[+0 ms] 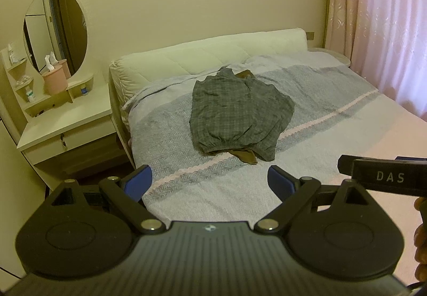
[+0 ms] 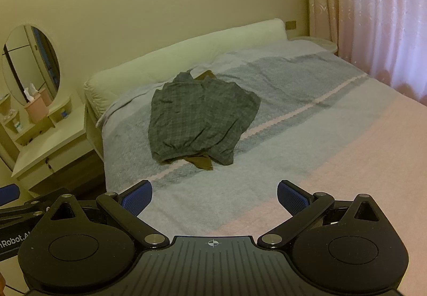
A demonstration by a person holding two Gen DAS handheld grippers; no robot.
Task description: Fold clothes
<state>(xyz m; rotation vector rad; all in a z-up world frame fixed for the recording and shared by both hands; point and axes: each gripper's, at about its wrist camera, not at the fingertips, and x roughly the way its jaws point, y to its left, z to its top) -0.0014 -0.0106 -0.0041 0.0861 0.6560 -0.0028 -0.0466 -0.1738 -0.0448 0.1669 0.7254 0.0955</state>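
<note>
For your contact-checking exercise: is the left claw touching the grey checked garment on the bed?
Apart. The left wrist view shows the open left claw short of the grey checked garment, with a bare stretch of bedspread between them.

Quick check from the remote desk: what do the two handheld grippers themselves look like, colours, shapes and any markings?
Both match: the left gripper and right gripper have black ribbed bodies, round black side housings, silver pivot pins, black linkage arms and blue textured pads. A small crosshair mark sits mid-body. White lettering "DAS" shows on the right gripper's side.

- grey checked garment [image 1: 240,112] lies crumpled on the bed, elastic hem nearest; spread roughly flat
- brown garment [image 1: 244,156] beneath it; edges peek out
</note>
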